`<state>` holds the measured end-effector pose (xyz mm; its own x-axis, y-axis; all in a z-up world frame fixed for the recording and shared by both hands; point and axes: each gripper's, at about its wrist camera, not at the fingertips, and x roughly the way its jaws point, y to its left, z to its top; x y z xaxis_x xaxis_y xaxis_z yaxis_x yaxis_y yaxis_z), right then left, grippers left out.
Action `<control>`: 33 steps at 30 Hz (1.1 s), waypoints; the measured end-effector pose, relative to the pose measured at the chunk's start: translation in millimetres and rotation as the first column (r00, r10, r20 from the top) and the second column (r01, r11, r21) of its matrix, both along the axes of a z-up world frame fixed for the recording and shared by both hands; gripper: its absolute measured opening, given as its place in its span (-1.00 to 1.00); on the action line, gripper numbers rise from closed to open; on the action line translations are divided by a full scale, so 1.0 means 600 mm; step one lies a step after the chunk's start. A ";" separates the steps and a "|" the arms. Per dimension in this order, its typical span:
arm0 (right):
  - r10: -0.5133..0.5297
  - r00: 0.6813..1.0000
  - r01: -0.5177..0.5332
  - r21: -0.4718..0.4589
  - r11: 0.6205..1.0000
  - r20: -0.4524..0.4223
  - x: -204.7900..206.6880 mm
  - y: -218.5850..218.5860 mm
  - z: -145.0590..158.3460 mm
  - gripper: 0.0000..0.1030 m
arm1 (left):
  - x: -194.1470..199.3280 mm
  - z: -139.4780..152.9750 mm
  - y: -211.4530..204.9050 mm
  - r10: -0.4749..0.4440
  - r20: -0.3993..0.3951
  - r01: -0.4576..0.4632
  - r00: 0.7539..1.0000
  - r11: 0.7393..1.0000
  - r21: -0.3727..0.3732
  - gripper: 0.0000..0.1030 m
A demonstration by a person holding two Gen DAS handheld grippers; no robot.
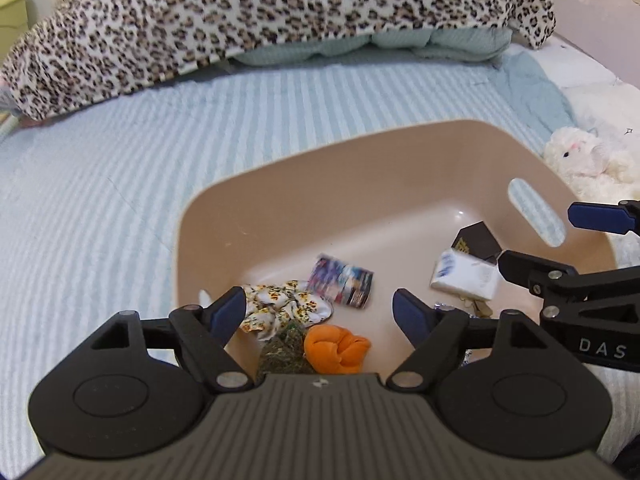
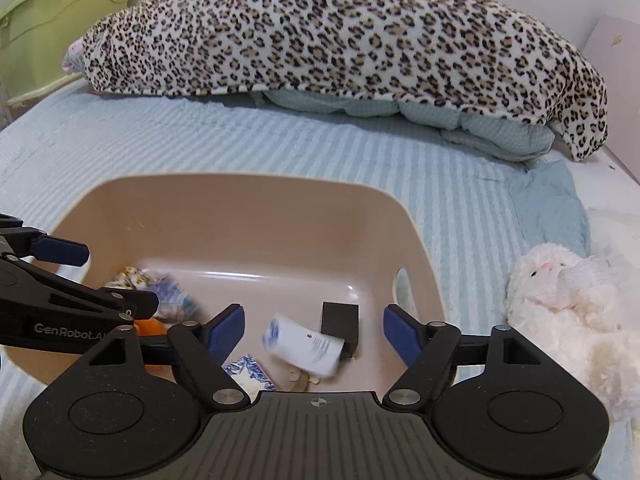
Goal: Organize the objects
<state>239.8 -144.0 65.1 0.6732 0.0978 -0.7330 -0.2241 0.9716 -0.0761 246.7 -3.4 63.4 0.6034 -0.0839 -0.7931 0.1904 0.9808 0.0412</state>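
Left gripper (image 1: 319, 312): jaws spread, empty, over the tan basin (image 1: 280, 184).
Right gripper (image 2: 314, 330): jaws spread, empty, above the white packet (image 2: 308, 346).
Basin contents: orange cloth (image 1: 336, 348), floral scrunchie (image 1: 280, 308), dark box (image 2: 340, 320).
Basin: on striped bedspread (image 1: 100, 200).

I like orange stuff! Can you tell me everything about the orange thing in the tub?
The orange thing looks like soft cloth, bunched into a rounded, knotted lump with deep folds. It lies on the floor of the tan plastic tub, near the front wall, beside a dark green bundle that seems to touch it. Nothing grips it; the open left gripper hovers above.
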 end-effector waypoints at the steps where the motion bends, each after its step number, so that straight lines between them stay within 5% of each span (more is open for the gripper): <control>1: -0.001 1.000 0.001 0.004 1.000 0.000 -0.006 -0.001 0.008 0.57 | -0.009 0.007 0.001 0.002 0.011 -0.002 1.000 1.000 0.003 0.57; 16: -0.016 0.999 0.014 0.047 0.999 0.044 -0.154 -0.016 0.114 0.73 | -0.176 0.102 0.009 0.016 0.103 -0.015 0.995 1.000 -0.005 0.57; 33: -0.010 0.999 0.007 0.099 0.995 0.030 -0.298 -0.044 0.142 0.75 | -0.319 0.134 0.033 0.080 0.097 -0.077 0.992 0.997 -0.031 0.57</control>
<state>61.0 -170.3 150.4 0.6961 0.1629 -0.6992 -0.2143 0.9767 0.0142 55.2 16.4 144.0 0.6834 -0.0536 -0.7280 0.1093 0.9936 0.0294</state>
